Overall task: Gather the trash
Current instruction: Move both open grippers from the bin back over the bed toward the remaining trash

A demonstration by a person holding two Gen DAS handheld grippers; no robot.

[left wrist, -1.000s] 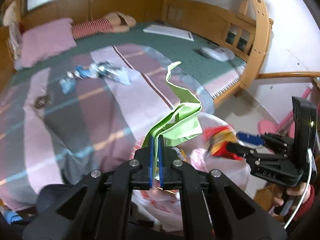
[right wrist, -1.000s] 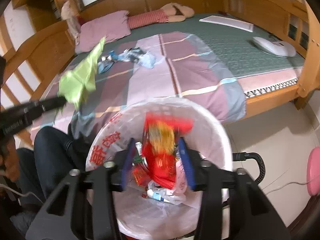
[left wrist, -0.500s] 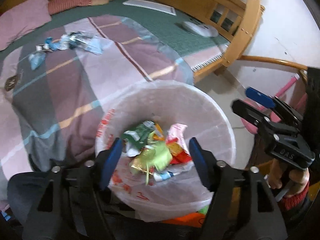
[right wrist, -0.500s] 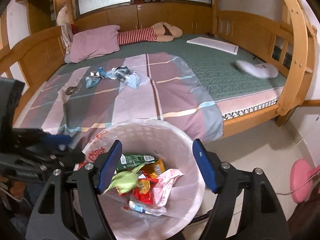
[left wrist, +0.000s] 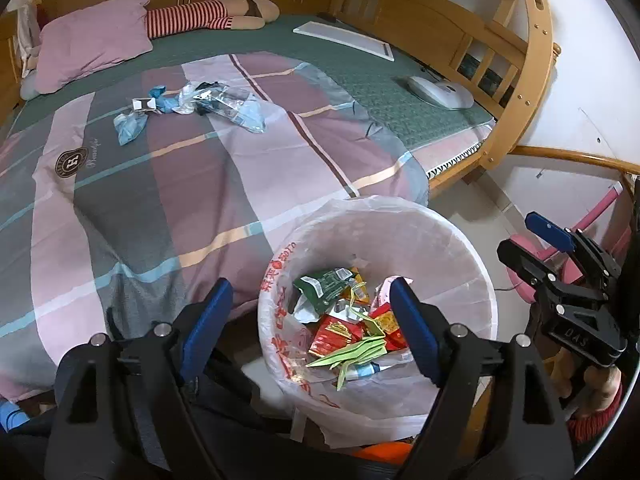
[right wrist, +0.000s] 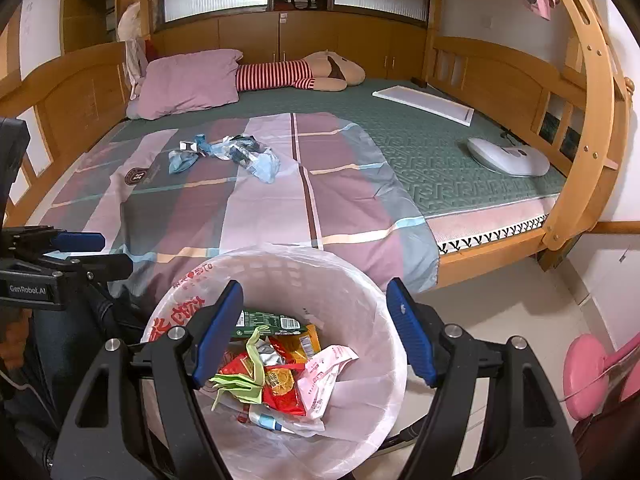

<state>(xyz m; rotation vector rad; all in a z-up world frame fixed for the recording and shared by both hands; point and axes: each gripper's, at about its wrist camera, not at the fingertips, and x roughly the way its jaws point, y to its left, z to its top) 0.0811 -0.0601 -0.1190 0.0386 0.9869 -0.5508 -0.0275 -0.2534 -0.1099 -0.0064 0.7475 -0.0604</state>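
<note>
A white lined trash bin (left wrist: 460, 236) (right wrist: 360, 276) stands at the foot of the bed, holding wrappers. The green folded paper (left wrist: 356, 350) (right wrist: 240, 384) and a red snack wrapper (left wrist: 336, 332) (right wrist: 284, 396) lie inside it. My left gripper (left wrist: 308, 284) (right wrist: 116, 252) hovers over the bin, its jaws opening with nothing between them. To its right, my right gripper (right wrist: 315, 284) (left wrist: 518, 234) is also above the bin, open and holding nothing. A pile of blue and clear plastic trash (left wrist: 200, 100) (right wrist: 236, 152) lies on the striped quilt further up the bed.
A pink pillow (right wrist: 188, 80) and a striped plush doll (right wrist: 296, 74) lie at the head of the bed. A white board (right wrist: 424, 102) and a white oval device (right wrist: 508, 158) rest on the green mat. A wooden bed frame (right wrist: 592, 120) rises on the right, and a pink stool (right wrist: 588, 372) stands on the floor.
Both grippers opened and let go. The green paper left the left jaws and the red wrapper left the right jaws, and both now lie in the bin.
</note>
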